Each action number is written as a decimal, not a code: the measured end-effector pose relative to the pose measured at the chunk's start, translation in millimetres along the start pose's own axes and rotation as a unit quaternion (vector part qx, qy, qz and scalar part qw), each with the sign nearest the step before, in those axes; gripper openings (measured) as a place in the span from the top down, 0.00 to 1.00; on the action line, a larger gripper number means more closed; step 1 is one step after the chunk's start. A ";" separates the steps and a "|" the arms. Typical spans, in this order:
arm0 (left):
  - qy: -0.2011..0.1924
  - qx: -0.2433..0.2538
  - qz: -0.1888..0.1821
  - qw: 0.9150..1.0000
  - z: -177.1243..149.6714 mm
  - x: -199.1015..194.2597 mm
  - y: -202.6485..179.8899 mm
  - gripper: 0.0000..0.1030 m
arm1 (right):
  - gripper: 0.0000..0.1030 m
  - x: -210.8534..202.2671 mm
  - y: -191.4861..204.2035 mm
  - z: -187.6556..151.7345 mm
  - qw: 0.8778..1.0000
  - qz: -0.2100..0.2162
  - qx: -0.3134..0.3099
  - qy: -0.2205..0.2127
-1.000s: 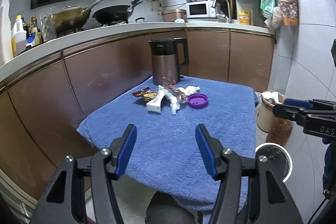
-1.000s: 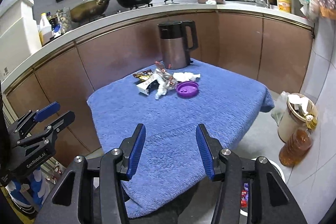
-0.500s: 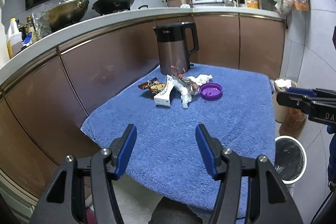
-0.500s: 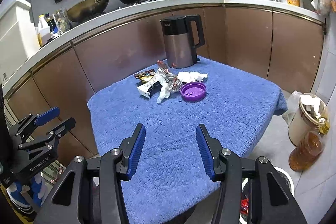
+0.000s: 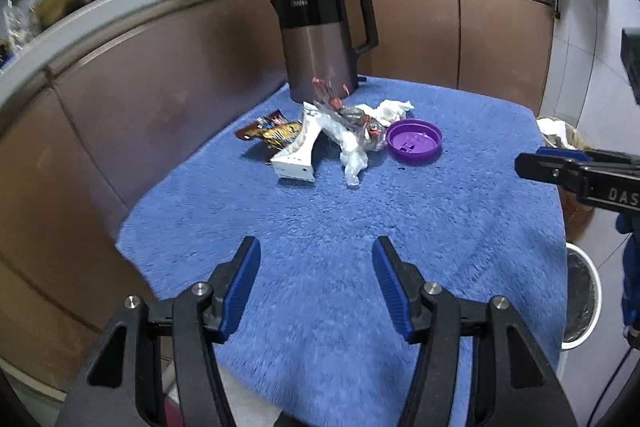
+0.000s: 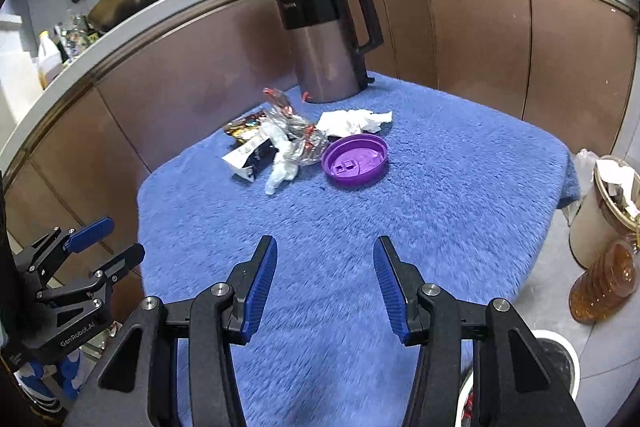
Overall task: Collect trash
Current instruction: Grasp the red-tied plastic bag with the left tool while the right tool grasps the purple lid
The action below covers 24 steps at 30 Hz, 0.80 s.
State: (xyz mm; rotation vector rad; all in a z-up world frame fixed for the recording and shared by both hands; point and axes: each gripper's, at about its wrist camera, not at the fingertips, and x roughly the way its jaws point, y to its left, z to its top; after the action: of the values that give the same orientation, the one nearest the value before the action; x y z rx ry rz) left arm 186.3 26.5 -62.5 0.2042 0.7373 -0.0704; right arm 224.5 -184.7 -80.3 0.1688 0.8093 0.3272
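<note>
A heap of trash lies at the far side of the blue towel-covered table point(image 5: 320, 227): a purple plastic lid point(image 5: 414, 139) point(image 6: 355, 161), a crumpled white tissue point(image 5: 390, 109) point(image 6: 354, 120), a clear crumpled wrapper point(image 5: 348, 137) point(image 6: 288, 143), a small white carton point(image 5: 298, 157) point(image 6: 244, 155) and a brown snack packet point(image 5: 268, 131) point(image 6: 242, 127). My left gripper point(image 5: 316, 285) is open and empty above the table's near part. My right gripper point(image 6: 325, 281) is open and empty too, short of the lid.
A brown electric kettle point(image 5: 326, 43) point(image 6: 332, 43) stands right behind the trash. A white-rimmed waste bin point(image 5: 580, 301) point(image 6: 560, 363) stands on the floor to the table's right, beside a full bin point(image 6: 608, 203) and an amber bottle point(image 6: 604, 283). Brown cabinets wrap the table's back.
Both grippers have moved forward and lower toward the trash heap, which looms larger. Both stay open and empty. Nothing on the table has moved.
</note>
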 end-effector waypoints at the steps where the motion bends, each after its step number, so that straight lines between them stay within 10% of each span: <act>1: 0.004 -0.007 -0.013 1.000 4.9 8.3 4.9 0.45 | 0.52 9.3 -4.1 4.7 1.000 -0.001 0.001 0.004; 11: 0.010 -0.060 -0.135 0.989 84.9 105.4 41.5 0.45 | 0.52 95.9 -60.7 55.2 0.998 0.012 0.056 0.036; 22: 0.012 -0.056 -0.154 0.986 155.8 187.4 32.4 0.45 | 0.52 160.9 -81.4 82.7 0.994 0.034 0.080 0.065; 24: 0.023 -0.066 -0.169 0.983 160.7 199.7 32.1 0.57 | 0.52 168.9 -83.3 85.2 0.993 0.035 0.086 0.069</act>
State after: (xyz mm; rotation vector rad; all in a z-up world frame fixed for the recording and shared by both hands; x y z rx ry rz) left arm 444.3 25.9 -76.0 -0.0479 0.8143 -0.3398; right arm 414.0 -205.7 -159.9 0.3390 0.9708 0.3376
